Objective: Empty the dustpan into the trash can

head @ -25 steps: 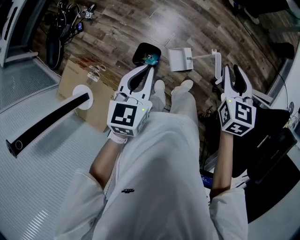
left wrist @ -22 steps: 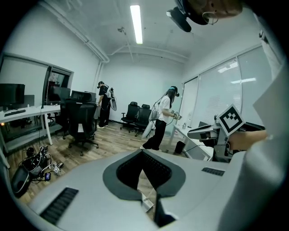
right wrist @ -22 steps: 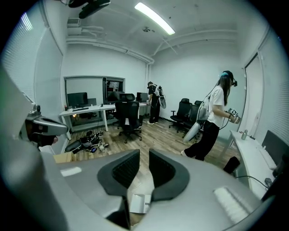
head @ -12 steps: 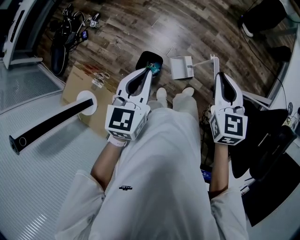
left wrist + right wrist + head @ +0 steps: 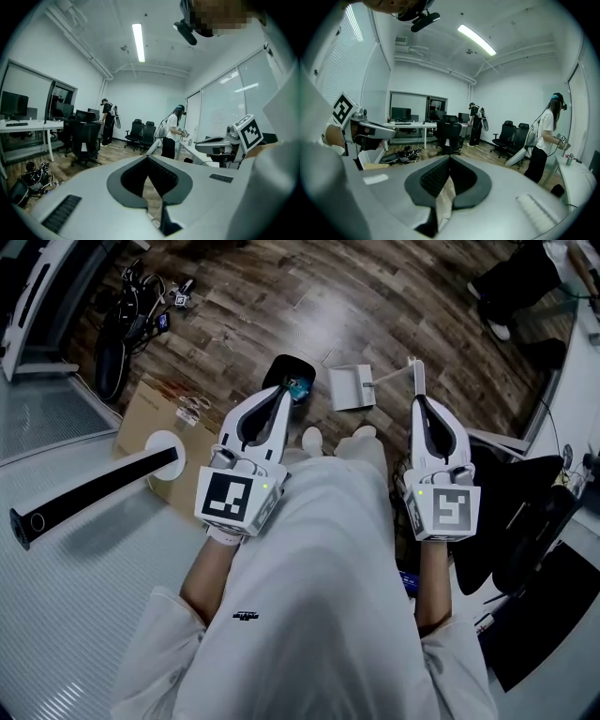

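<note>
Open office: dark wood plank floor (image 5: pixel 375 306), a pale ribbed mat (image 5: pixel 56 615) along the left, black chairs (image 5: pixel 449 132) further out. Flat cardboard (image 5: pixel 141 413) lies at the mat's edge. The black trash can (image 5: pixel 279 368) stands on the wood with the white dustpan (image 5: pixel 349 390) flat just beside it, near the person's shoes (image 5: pixel 313 439). Left gripper (image 5: pixel 280 391) is clenched and empty. Right gripper (image 5: pixel 418 401) has just been closing, also on nothing.

Left claw (image 5: pixel 280 392) closed; right claw (image 5: pixel 418 402) just-closed
</note>
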`<state>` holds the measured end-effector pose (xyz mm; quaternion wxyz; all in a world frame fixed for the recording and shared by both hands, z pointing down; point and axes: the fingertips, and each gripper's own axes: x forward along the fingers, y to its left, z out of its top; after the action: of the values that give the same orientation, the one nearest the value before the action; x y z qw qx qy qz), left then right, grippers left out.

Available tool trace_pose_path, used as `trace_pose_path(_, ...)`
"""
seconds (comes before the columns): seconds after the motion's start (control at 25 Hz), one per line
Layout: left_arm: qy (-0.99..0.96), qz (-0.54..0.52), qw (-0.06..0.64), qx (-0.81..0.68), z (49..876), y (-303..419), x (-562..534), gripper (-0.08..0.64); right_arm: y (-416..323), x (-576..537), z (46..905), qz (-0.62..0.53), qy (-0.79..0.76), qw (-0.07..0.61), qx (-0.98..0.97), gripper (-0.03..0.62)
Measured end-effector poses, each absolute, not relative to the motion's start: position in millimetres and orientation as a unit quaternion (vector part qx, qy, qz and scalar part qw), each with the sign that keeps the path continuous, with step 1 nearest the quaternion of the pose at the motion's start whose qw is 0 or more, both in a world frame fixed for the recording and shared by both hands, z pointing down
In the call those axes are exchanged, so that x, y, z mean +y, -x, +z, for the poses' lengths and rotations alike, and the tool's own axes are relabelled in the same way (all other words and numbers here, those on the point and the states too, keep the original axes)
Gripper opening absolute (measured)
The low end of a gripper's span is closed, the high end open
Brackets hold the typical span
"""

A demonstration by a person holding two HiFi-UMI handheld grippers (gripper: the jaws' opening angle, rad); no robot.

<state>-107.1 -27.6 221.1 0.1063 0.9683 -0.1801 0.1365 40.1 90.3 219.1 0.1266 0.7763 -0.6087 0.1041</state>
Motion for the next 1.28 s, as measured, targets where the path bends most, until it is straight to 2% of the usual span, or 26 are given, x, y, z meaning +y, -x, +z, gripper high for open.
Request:
trace_pose_path(0.2,-0.969,0.127,0.106,-0.183,218.3,111.0,-30.1,0.007,-28.5,96.0,220.8,0.089,-0.772,0.141,-0.613,0.012)
trace_pose_path(0.6,-0.971,0.131,0.104,-0.172,221.0,107.1,-29.6,0.007,-23.5,94.0,215.1,0.099,-0.781,0.113,-0.606,0.012)
trace_pose_path(1.28,-0.973,0.139,0.106,-0.148,220.6,98.3,-25.5,0.007,-8.4,84.3,216.6,0.098,-0.760,0.115,-0.632,0.012)
